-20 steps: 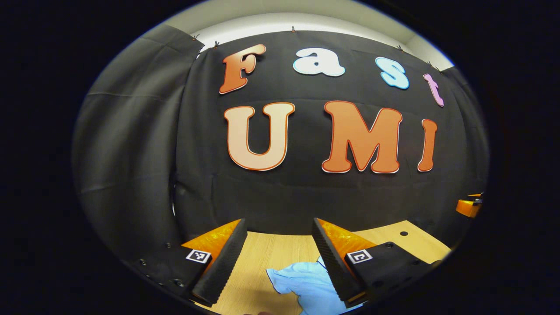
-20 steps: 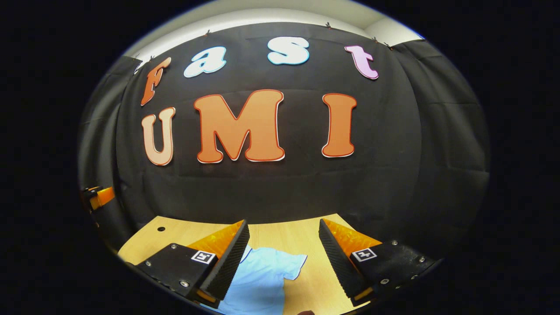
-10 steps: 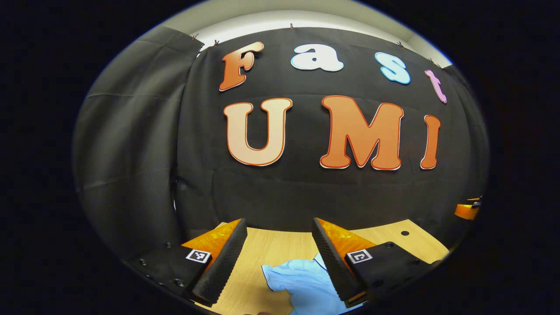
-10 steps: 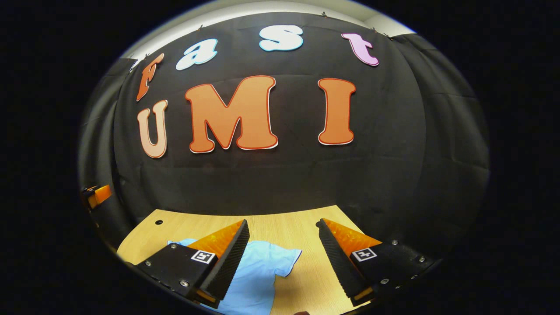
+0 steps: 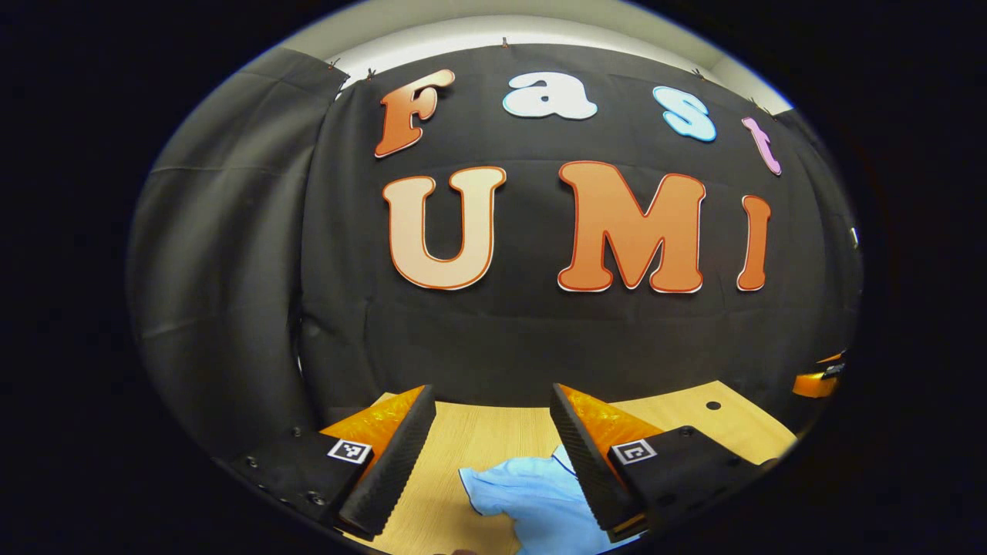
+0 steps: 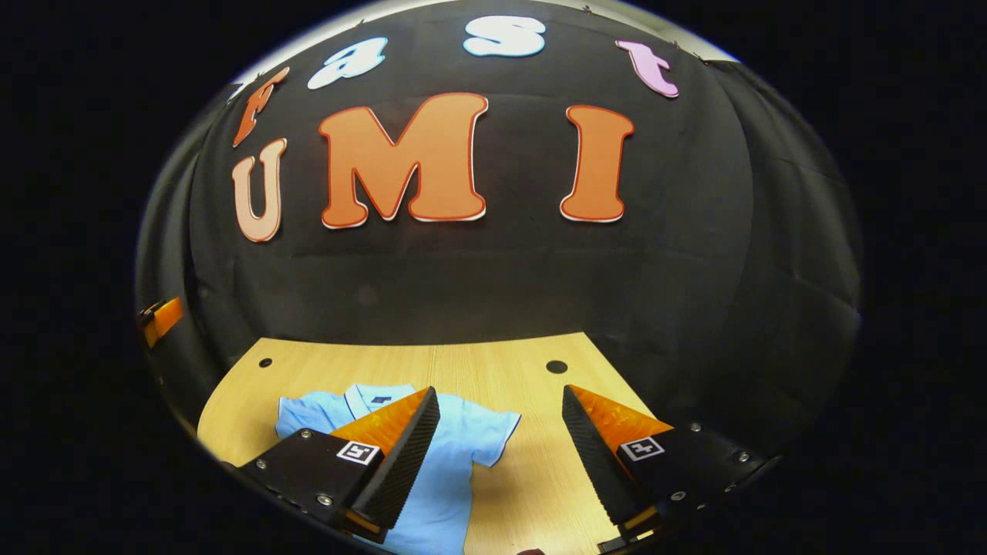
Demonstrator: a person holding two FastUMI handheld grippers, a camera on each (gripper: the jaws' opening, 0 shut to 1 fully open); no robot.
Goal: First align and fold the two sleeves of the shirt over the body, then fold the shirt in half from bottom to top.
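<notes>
Basically nothing was gripped yet: the left gripper [image 5: 490, 451] had its fingers spread wide over bare wood, and the right gripper [image 6: 497, 455] was spread just as wide, neither touching cloth.

The light blue short-sleeved collared shirt [image 6: 455, 455] lay flat on the pale wooden tabletop [image 6: 493, 362], collar toward the far edge, sleeves out sideways and unfolded. In the right gripper view its own-right sleeve [image 6: 493, 435] sat between the fingers; in the left gripper view the other sleeve [image 5: 501, 486] sat just inside the right-hand finger.

Risks, as I judged them:
- Thin, limp cloth: a shallow pinch could take one layer only, or slip out mid-fold.
- Pinching deep could grab the body with the sleeve and drag the whole shirt across the tabletop, skewing it.
- Sleeves folded unevenly would leave the bottom-to-top fold crooked.
- Left gripper was offset from its sleeve, so closing there would likely catch the edge only.

Around: two round holes in the tabletop [image 6: 556, 366] near the far edge, well apart from the shirt. Nothing stood between either gripper and its sleeve.
</notes>
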